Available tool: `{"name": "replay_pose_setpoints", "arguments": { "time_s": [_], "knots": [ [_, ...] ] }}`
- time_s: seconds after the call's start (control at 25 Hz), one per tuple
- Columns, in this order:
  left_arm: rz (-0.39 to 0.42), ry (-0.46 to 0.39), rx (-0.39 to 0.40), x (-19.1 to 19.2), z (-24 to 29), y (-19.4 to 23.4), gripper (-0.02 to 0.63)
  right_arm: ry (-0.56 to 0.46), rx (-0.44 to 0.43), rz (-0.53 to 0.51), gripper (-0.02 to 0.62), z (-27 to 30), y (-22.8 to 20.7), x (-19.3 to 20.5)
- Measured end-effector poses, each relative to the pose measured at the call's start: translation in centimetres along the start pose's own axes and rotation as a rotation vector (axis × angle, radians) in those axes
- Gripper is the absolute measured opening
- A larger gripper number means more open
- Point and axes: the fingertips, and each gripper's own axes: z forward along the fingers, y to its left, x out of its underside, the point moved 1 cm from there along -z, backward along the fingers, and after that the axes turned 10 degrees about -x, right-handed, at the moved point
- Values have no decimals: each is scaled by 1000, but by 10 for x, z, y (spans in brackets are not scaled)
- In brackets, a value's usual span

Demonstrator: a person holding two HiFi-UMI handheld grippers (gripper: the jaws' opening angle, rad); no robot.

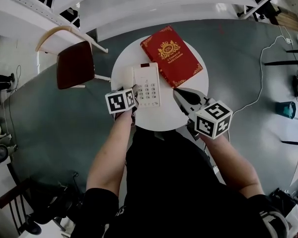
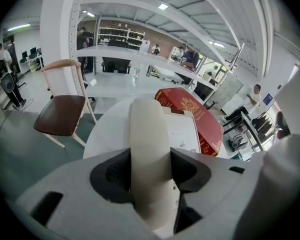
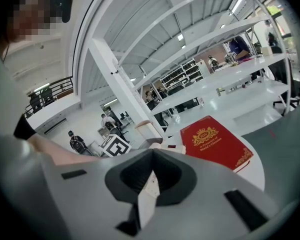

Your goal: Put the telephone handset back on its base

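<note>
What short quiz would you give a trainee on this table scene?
1. True or false: the book is blue.
2. Which tool grips the handset?
3. Beside the table stands: A a chair, B a ladder, C a bin.
Key: 1 false, it is red. 2 the left tool. 3 A.

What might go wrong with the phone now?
The left gripper pinches the handset near one end, so the far end might tip and land crooked on the base. The base sits beside the red book on a round table; a hard push might slide it.
</note>
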Motion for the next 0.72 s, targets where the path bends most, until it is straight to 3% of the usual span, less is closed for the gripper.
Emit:
{"name": "replay_pose_setpoints", "arguments": {
  "time_s": [0.4,0.72],
  "knots": [
    [-14,15,19,-1,0,0,216,4,7,7,6,-6,-2,4],
    [-83,13,28,-2,1,1,219,-2,10,7,6,-6,-5,3]
  ]
}}
